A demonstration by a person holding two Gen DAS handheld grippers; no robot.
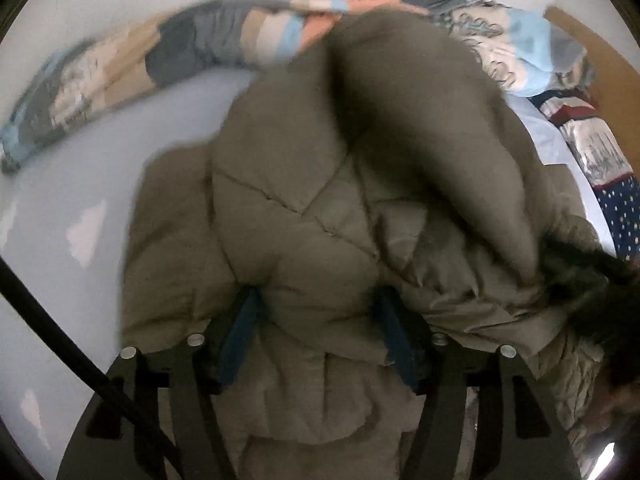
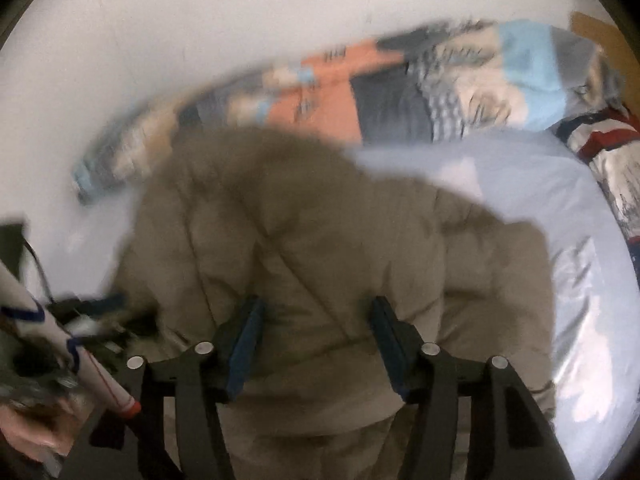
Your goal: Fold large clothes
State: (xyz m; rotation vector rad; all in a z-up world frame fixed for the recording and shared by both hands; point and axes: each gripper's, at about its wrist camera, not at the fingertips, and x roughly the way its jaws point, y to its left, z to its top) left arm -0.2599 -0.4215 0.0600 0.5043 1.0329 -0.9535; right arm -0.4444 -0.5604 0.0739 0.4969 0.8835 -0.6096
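A large olive-brown puffer jacket lies bunched on the pale blue bed sheet, with a dark fur trim at its right side. My left gripper points down onto it, jaws apart, blue pads beside a puff of fabric without visibly squeezing it. In the right wrist view the same jacket fills the middle. My right gripper stands open just above it, and nothing is pinched between its pads. Both views are blurred.
A patchwork quilt lies rolled along the far side of the bed against a white wall. Patterned bedding and a wooden headboard are at the right. A person's sleeve and hand show at the left. Bare sheet lies right of the jacket.
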